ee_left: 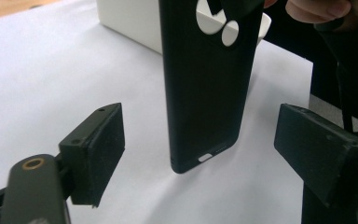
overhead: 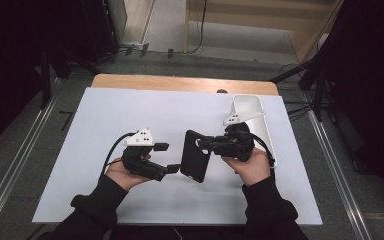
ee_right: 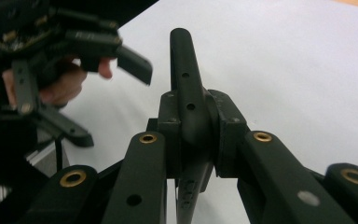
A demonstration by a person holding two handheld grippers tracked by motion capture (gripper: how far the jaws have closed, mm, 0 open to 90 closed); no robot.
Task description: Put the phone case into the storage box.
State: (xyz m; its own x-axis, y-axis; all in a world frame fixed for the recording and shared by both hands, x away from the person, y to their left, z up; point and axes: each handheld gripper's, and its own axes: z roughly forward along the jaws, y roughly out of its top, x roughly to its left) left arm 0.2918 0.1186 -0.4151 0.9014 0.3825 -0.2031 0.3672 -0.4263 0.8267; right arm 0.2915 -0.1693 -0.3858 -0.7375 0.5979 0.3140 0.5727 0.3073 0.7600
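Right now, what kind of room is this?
Probably a lab or studio set up for recording. A small wooden table under a white sheet stands between dark stands and floor rails, and a person's hands work a black phone case with two cabled grippers.

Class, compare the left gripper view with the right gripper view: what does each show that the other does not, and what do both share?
The left gripper view alone shows the phone case's flat back with its camera cut-outs, the white tray behind it, and the left gripper's pads standing apart on either side of the case without touching it. The right gripper view alone shows the right gripper clamped on the case's thin edge, with the left gripper and the hand holding it farther off. Both show the black case and the white sheet covering the table.
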